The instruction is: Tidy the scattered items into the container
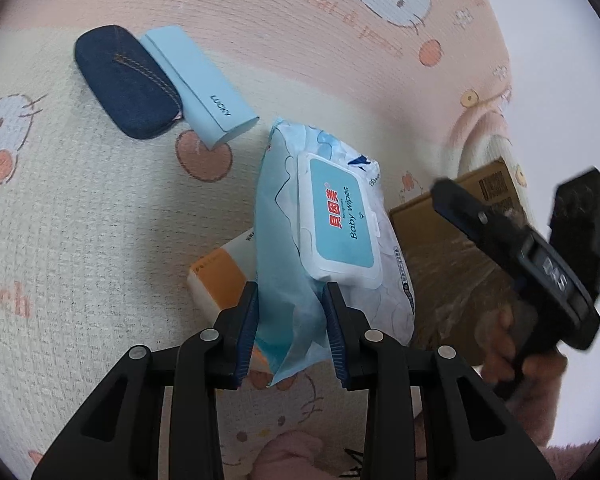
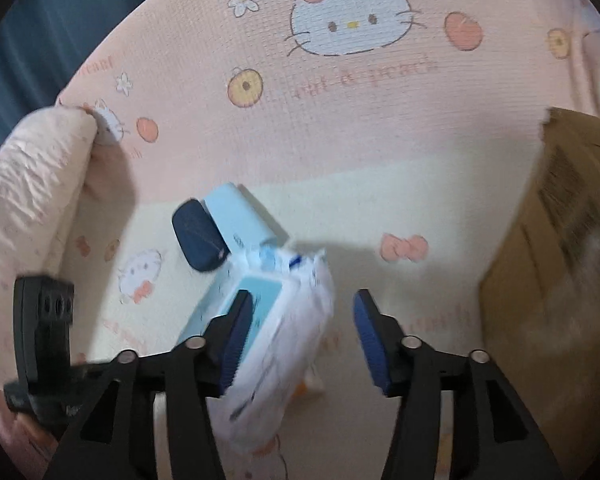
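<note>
Baby-wipes pack (image 1: pixel 332 236), soft white-and-blue plastic w/ turquoise flip lid, clamped by its near end in left gripper (image 1: pixel 290 334), blue pads pressed into crinkled wrapper on both sides, far end tilted up over pink-and-cream cartoon-cat play mat (image 1: pixel 80 220). Orange-and-white rectangular carton (image 1: pixel 220 280) lying on mat under pack, partly hidden. Further back, dark denim oval pouch (image 1: pixel 126 82) & pale-blue rectangular case (image 1: pixel 198 84) marked "LUCKY", touching side by side. Brown cardboard box (image 1: pixel 452 248) just beside pack on its right, partly covered by blurred right gripper (image 2: pixel 298 338) & hand (image 1: pixel 504 344) around its handle. Seen from right wrist: right jaws spread wide, nothing pinched; same pack overlapping left pad, blurred, contact hard to tell. Quilted pink cushion (image 2: pixel 28 184) at mat's left edge.
</note>
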`<state>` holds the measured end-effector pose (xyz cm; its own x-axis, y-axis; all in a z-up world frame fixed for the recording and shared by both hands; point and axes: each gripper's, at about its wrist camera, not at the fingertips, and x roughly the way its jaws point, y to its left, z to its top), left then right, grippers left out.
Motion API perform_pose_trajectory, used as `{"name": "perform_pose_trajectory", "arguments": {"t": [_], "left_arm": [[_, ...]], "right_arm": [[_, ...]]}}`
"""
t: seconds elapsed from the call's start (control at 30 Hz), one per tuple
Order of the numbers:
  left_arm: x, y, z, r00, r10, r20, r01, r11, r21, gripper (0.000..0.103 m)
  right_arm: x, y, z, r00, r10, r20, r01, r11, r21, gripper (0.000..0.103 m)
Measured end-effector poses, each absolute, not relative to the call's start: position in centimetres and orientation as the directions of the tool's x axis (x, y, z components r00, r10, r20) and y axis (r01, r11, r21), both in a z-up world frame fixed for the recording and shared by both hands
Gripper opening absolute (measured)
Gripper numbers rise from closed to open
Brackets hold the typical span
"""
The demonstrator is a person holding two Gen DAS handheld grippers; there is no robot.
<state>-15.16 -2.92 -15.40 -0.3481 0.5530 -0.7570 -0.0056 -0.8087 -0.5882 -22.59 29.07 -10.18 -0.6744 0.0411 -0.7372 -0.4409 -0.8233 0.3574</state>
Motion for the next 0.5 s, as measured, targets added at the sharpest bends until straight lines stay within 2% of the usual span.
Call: {"name": "perform_pose_trajectory", "arguments": {"t": [0.2, 0.3, 0.4, 0.43, 0.5], "left_arm": [[-14.7, -2.7, -14.4, -0.379, 0.507, -0.774, 0.078, -0.816, -0.573, 0.038], [-13.2, -3.7, -13.8, -0.435, 0.474, -0.765, 0.236, -0.760, -0.605, 0.044], [-12.2, -4.2, -14.7, -0.437, 0.505, -0.745, 0.351, -0.667, -0.658, 0.047], [-12.2, -3.9, -15.1, -0.426, 0.516, -0.743, 0.354, -0.660, -0.662, 0.046], [-12.4, -3.7, -15.6, -0.404, 0.530, -0.746, 0.366, -0.653, -0.663, 0.046]], "right_arm": [[-25.0, 31.2, -13.2, -0.677, -0.078, -0.732, -0.389, -0.806, 0.445, 0.056], [-25.6, 31.5, -14.1, -0.660, -0.080, -0.747, -0.404, -0.801, 0.442, 0.056], [-25.8, 31.5, -14.7, -0.679, -0.117, -0.724, -0.384, -0.784, 0.487, 0.056], [-25.9, 31.5, -14.8, -0.685, -0.130, -0.717, -0.376, -0.780, 0.501, 0.055], [-25.8, 31.4, -14.9, -0.680, -0.114, -0.724, -0.376, -0.793, 0.479, 0.042]]}}
